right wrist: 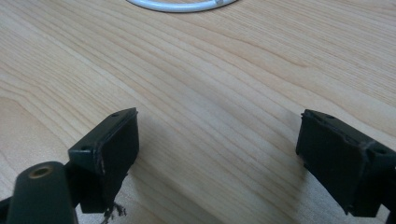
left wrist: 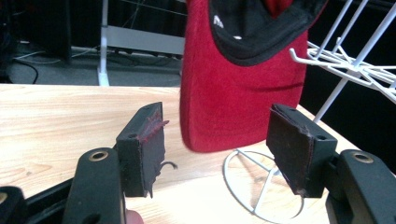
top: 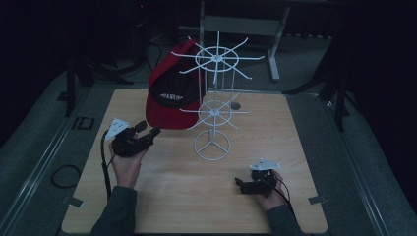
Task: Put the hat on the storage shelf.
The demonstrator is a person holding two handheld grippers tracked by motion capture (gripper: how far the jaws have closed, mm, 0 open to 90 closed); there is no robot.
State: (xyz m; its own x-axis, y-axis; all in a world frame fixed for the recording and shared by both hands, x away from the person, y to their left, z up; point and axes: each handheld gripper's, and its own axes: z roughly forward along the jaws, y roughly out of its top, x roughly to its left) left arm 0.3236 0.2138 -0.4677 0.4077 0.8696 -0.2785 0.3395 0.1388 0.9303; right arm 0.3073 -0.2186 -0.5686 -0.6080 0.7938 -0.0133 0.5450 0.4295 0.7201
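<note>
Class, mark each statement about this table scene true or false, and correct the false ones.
1. The red cap hangs on the white wire rack. True.
2. The left hand-held gripper is clamped on the cap's brim. False: its jaws stand open, with nothing between them.
3. The right hand-held gripper sits low over the wooden table, jaws open. True.
4. The rack lies tipped on its side. False: it stands upright on its ring base.
5. A second cap lies on the table. False: there is one cap.

Left gripper (top: 150,129) and right gripper (top: 238,184): fingers (left wrist: 142,147) spread wide
</note>
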